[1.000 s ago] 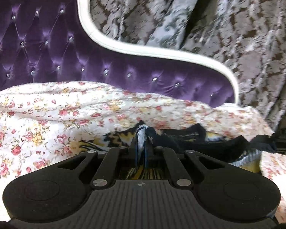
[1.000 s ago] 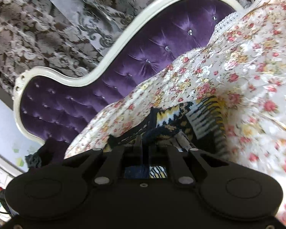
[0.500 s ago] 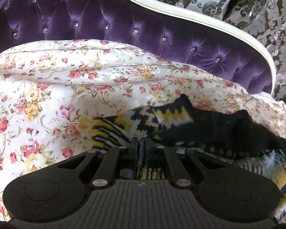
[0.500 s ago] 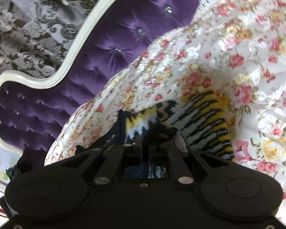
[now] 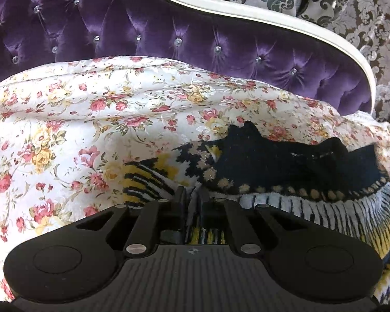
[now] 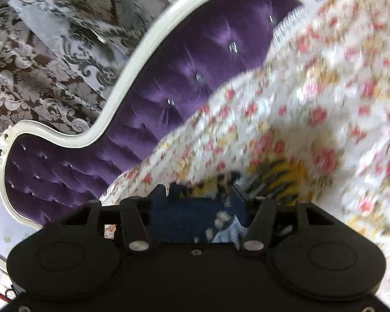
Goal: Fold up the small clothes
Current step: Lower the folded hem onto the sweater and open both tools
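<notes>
Lying across a floral bedspread [image 5: 91,119], a small knitted garment [image 5: 286,166] in navy, yellow and white is seen from the left wrist camera, its dark upper part spread to the right and its striped yellow band reaching left. The left gripper [image 5: 192,195] is brought down onto the garment's near edge, and its jaws are held almost together, with a thin fold of striped cloth pinched between them. Its jaws have just been opening very slightly, yet the cloth is kept between the pads. Behind the bedspread a tufted purple headboard [image 5: 169,33] with a white curved frame is seen, and patterned grey curtains [image 5: 351,5] are hung behind that.

In the right wrist view the picture is blurred by motion. The right gripper [image 6: 202,197] is seen with its jaws set well apart; they have just been opening. Dark blue knit of the garment [image 6: 195,215] is seen in the gap between the fingers, but no pressing of the pads on it can be made out. A yellow and black striped part of the same garment is laid on the bedspread [image 6: 312,83] just beyond the right finger. The headboard [image 6: 182,78] is shown tilted across the left half, with the curtains [image 6: 52,52] above it.
</notes>
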### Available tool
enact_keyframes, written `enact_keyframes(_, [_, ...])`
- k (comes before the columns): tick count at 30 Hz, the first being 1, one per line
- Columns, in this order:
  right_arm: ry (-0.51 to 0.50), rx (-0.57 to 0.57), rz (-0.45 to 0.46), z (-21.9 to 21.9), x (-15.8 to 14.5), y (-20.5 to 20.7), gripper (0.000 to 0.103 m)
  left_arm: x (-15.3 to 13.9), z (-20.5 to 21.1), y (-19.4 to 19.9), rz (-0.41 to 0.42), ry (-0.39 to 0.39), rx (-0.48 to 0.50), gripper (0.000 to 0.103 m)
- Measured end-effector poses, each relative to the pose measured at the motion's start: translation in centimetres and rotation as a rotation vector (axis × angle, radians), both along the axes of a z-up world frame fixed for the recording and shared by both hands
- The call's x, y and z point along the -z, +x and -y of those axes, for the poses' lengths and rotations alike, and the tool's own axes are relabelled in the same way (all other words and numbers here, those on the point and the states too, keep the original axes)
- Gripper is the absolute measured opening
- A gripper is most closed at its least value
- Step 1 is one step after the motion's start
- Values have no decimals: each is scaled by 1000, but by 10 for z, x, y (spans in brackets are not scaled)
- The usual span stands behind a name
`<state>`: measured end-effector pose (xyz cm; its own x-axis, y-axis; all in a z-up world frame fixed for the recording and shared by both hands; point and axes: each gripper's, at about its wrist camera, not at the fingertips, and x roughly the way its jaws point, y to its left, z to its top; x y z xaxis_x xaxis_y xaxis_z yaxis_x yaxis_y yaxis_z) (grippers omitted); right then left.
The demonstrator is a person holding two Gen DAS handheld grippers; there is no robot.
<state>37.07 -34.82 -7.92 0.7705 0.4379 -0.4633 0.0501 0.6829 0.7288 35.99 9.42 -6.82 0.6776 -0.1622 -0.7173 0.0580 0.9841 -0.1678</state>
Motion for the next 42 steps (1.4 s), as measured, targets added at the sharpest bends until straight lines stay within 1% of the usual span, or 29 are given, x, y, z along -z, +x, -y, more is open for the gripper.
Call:
enact_keyframes(1, [-19, -8, 8, 1, -3, -1, 62, -1, 0, 2, -7, 3, 8, 13])
enact_keyframes(2, [-37, -21, 17, 1, -5, -2, 62, -4, 1, 4, -14, 7, 19, 21])
enact_keyframes(4, [-66, -49, 26, 1, -7, -2, 62, -10, 2, 7, -12, 13, 46, 31])
enact_keyframes(8, [-137, -106, 36, -7, -2, 1, 62, -19, 10, 20, -13, -5, 110, 38])
enact_keyframes(10, [-167, -138, 27, -11, 3, 2, 62, -18, 16, 25, -22, 5, 143, 43])
enact_keyframes(11, [-182, -155, 17, -15, 6, 5, 62, -17, 22, 30, -33, 22, 155, 43])
enact_keyframes(15, [-201, -185, 0, -19, 15, 10, 62, -6, 34, 45, -77, 57, 187, 43])
enact_keyframes(16, [-200, -187, 4, -19, 16, 10, 62, -3, 36, 47, -78, 56, 191, 43])
enact_keyframes(18, [-216, -195, 19, -21, 15, 9, 62, -2, 38, 45, -54, 63, 194, 41])
enact_keyframes(19, [-233, -203, 27, -23, 13, 9, 60, -1, 40, 43, -38, 75, 198, 31])
enact_keyframes(20, [-251, -209, 36, -26, 12, 9, 55, -2, 41, 40, -23, 98, 198, 12])
enact_keyframes(21, [-273, -223, 48, -29, 10, 8, 49, -2, 43, 38, -10, 123, 195, 6])
enact_keyframes(22, [-298, -235, 51, -33, 10, 8, 30, -4, 44, 35, 0, 127, 199, 5])
enact_keyframes(23, [-331, -240, 50, -36, 9, 8, 13, -6, 44, 30, 22, 119, 192, 5])
enact_keyframes(25, [-414, -252, 73, -46, 6, 5, 13, -14, 45, 16, 97, 133, 144, 4])
enact_keyframes(26, [-447, -276, 99, -51, 2, 1, 12, -23, 43, 7, 160, 122, 125, 4])
enact_keyframes(27, [-463, -294, 126, -54, -4, -2, 12, -29, 41, 1, 206, 108, 114, 4])
enact_keyframes(28, [-475, -298, 157, -56, -10, -5, 11, -34, 40, -1, 230, 101, 107, 4])
enact_keyframes(30, [-513, -234, 209, -57, -24, -9, 11, -36, 39, 5, 217, 103, 103, 4])
enact_keyframes(31, [-528, -204, 210, -56, -26, -8, 11, -33, 40, 9, 205, 116, 96, 4])
enact_keyframes(33, [-535, -167, 169, -53, -20, 1, 10, -21, 41, 21, 169, 132, 82, 5])
enact_keyframes(36, [-573, -153, 83, -54, 3, 12, 10, 1, 39, 36, 77, 126, 51, 5])
enact_keyframes(37, [-582, -156, 57, -54, 11, 15, 10, 6, 39, 36, 87, 133, 45, 6])
enact_keyframes(38, [-576, -151, 66, -53, 15, 14, 9, 8, 42, 34, 111, 162, 48, 9])
enact_keyframes(40, [-593, -156, 69, -53, 14, 13, 10, 9, 48, 32, 123, 212, 58, 10])
enact_keyframes(41, [-603, -156, 69, -54, 12, 13, 10, 9, 49, 30, 122, 232, 64, 13])
enact_keyframes(42, [-614, -153, 70, -55, 11, 12, 10, 9, 50, 30, 118, 247, 60, 18])
